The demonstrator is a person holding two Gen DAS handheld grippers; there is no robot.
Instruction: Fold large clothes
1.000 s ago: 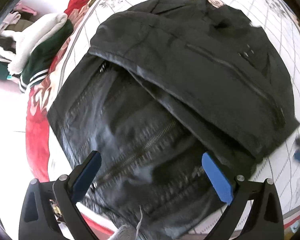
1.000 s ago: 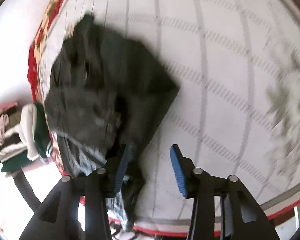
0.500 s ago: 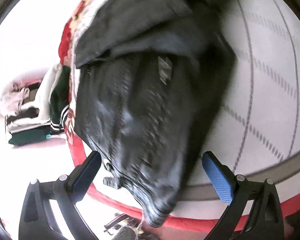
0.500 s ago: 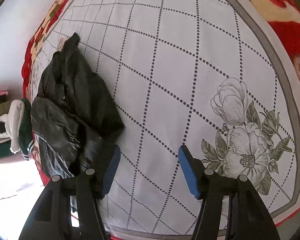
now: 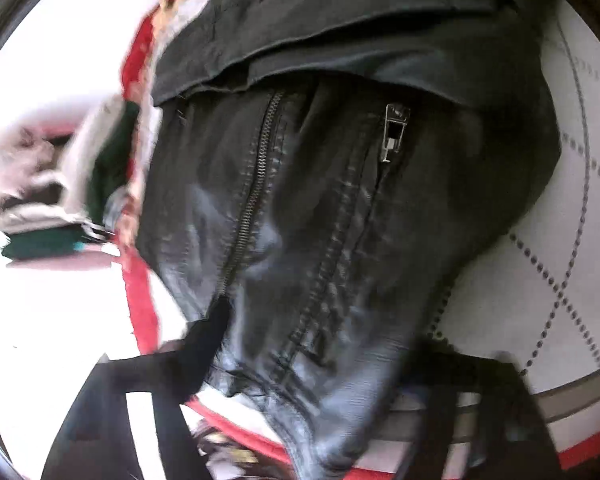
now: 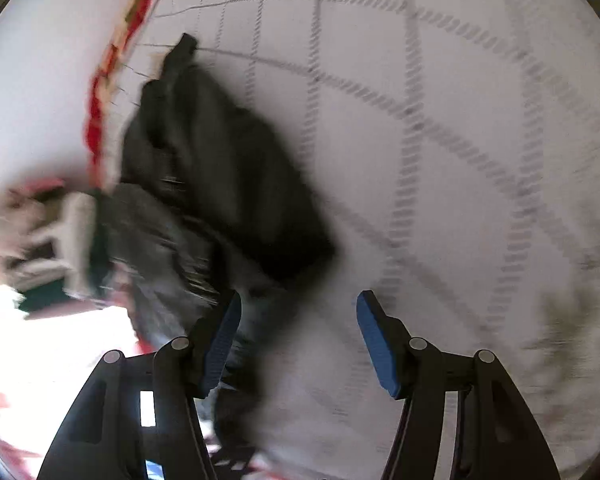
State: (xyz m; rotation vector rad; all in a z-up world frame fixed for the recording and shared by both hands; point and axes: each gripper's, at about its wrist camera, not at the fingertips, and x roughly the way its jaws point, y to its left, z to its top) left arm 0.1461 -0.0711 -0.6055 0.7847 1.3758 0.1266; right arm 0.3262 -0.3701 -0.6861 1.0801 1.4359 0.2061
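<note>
The black leather jacket (image 5: 324,216) filled most of the left wrist view, lying folded on the bed near its red-bordered edge, with a matte fabric layer draped across its upper part and two zippers running down the shiny panel below. A metal zipper pull (image 5: 395,130) showed right of centre, near the top. The lower end of the jacket drooped between the fingers of the left hand-held gripper (image 5: 320,384), whose dark, blurred fingers (image 5: 204,344) stood on either side of the leather; whether they pinched it or merely straddled it could not be told. The white quilted bedspread (image 5: 572,240) with dotted diamond lines lay to the right. At the left of the frame a pile of folded clothes (image 5: 56,200) sat beyond the bed edge.

In the right wrist view, heavily smeared, the jacket (image 6: 220,184) occupied the left centre. The right hand-held gripper (image 6: 298,340) had its blue-padded fingers spread apart, holding nothing, over the bedspread (image 6: 460,120) just right of the jacket.
</note>
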